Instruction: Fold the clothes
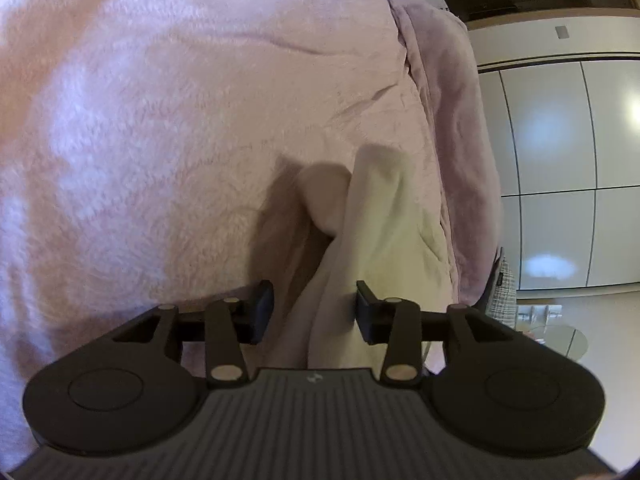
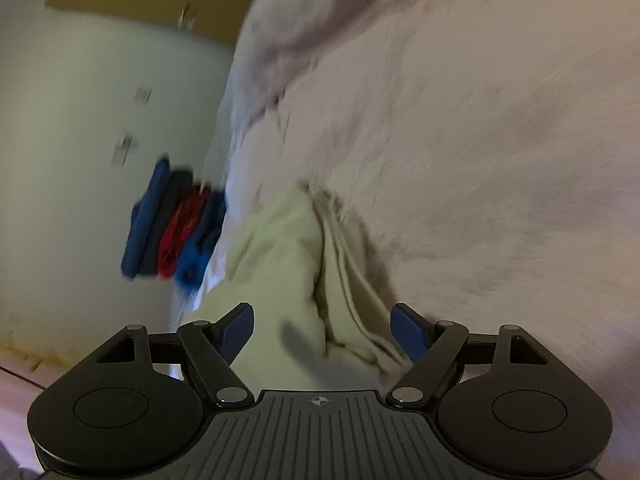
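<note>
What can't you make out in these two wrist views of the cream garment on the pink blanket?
- Cream garment: its type and full shape; the left wrist view shows only one bunched end, the rest passes under the left gripper.
- Right wrist view: motion blur smears the garment's folds and drawstring; the near part is hidden behind the right gripper.
- Blue and red stack: too blurred to identify.
- What lies under the pink blanket.
</note>
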Tool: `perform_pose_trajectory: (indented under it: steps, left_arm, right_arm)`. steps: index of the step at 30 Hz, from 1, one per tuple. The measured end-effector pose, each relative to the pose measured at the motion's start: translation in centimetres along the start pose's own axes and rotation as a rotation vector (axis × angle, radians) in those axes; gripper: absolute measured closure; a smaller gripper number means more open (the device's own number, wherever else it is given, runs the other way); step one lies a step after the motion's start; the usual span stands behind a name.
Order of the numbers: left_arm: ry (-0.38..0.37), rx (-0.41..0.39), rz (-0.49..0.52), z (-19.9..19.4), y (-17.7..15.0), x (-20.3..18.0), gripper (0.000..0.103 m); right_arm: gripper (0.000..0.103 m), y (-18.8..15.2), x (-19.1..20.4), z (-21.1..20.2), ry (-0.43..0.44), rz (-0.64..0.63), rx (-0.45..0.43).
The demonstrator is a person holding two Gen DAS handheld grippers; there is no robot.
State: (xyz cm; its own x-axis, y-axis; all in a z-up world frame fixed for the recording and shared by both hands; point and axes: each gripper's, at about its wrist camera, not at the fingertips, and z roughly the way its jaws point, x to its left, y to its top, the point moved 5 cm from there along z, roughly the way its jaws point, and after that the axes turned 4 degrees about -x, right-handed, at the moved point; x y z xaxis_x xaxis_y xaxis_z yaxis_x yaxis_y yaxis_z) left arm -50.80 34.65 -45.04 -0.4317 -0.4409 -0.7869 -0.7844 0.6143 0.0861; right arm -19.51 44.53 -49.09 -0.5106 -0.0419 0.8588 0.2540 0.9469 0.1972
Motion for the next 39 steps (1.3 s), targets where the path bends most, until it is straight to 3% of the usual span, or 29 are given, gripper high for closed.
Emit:
perform_pose_trajectory:
  steps: [1,2,3,4,5,6,8,11,14,16,17,18,20,23,26,28,29,30,31,32,35,38,39]
  left_arm:
    - [-0.007,0.007,0.007,0.4,0.0,0.0,0.07]
    - [-0.018,0.018,0.025,0.8,0.3,-0.2,0.087]
    - [-0.028,0.029,0.044,1.2,0.5,-0.4,0.092]
    - [-0.033,0.041,0.063,1.5,0.9,-0.6,0.093]
    - [-0.033,0.057,0.077,1.7,1.3,-0.9,0.095]
    - [-0.036,0.075,0.081,1.6,1.8,-1.2,0.095]
    - [-0.036,0.114,0.096,1.0,2.9,-1.6,0.096]
    - [-0.017,0.183,0.146,-0.1,5.5,-2.0,0.096]
    - [0.037,0.264,0.225,0.1,7.9,-1.7,0.092]
    - [0.105,0.323,0.31,0.8,8.5,-1.5,0.078]
    - [0.125,0.327,0.334,0.8,8.6,-1.7,0.072]
    - [0.121,0.315,0.353,0.3,8.7,-2.0,0.073]
    - [0.112,0.281,0.392,-0.7,9.0,-2.8,0.071]
    - [0.087,0.193,0.424,-1.8,9.9,-3.6,0.056]
    - [0.066,0.165,0.398,-0.2,10.4,-3.8,0.056]
    - [0.017,0.156,0.385,1.3,10.3,-3.9,0.063]
    - [0.008,0.155,0.391,2.4,10.4,-4.0,0.083]
    - [0.009,0.16,0.407,3.4,10.4,-3.9,0.093]
    - [0.018,0.159,0.421,3.9,10.3,-3.7,0.092]
    - [0.037,0.151,0.431,3.9,10.2,-3.6,0.091]
    - [0.087,0.119,0.461,3.4,10.0,-3.1,0.079]
    - [0.11,0.059,0.479,-1.0,9.4,-3.2,0.075]
    - [0.105,0.063,0.475,-2.6,8.9,-3.0,0.073]
  right_arm:
    - [0.025,-0.1,-0.6,1.6,0.012,0.018,0.037]
    - [0.025,-0.1,-1.3,2.7,0.012,0.037,0.049]
    - [0.025,-0.1,-2.0,3.7,0.006,0.064,0.046]
    - [0.03,-0.2,-2.6,4.1,0.013,0.105,0.034]
    - [0.056,-0.4,-2.8,4.4,0.016,0.135,0.037]
    - [0.066,-0.7,-2.7,4.5,0.011,0.166,0.04]
    - [0.074,-2.4,-1.4,3.9,-0.02,0.241,0.046]
    - [0.077,-5.0,0.5,2.9,-0.068,0.355,0.056]
    - [0.076,-8.0,2.0,2.6,-0.087,0.432,0.035]
    - [0.067,-9.3,2.1,3.0,-0.114,0.417,-0.004]
    - [0.053,-9.5,1.9,3.3,-0.161,0.389,-0.024]
    - [0.044,-9.4,1.7,3.3,-0.199,0.379,-0.039]
    - [0.043,-8.3,2.3,2.4,-0.203,0.355,-0.096]
    - [0.042,-5.5,4.8,0.3,-0.213,0.16,-0.201]
    - [0.041,-4.0,5.8,1.4,-0.216,0.047,-0.202]
    - [0.041,-3.6,5.4,2.9,-0.225,0.013,-0.197]
    - [0.047,-3.5,5.1,3.6,-0.236,-0.008,-0.202]
    - [0.075,-3.4,4.7,4.3,-0.248,-0.028,-0.207]
    - [0.078,-3.2,3.8,5.1,-0.297,-0.008,-0.204]
    - [0.078,-3.0,2.8,5.9,-0.348,0.015,-0.199]
    - [0.075,-4.5,1.6,4.8,-0.339,0.089,-0.231]
    - [0.05,-6.1,3.3,2.4,-0.354,0.07,-0.285]
    - [0.047,-6.9,4.1,1.5,-0.362,0.056,-0.302]
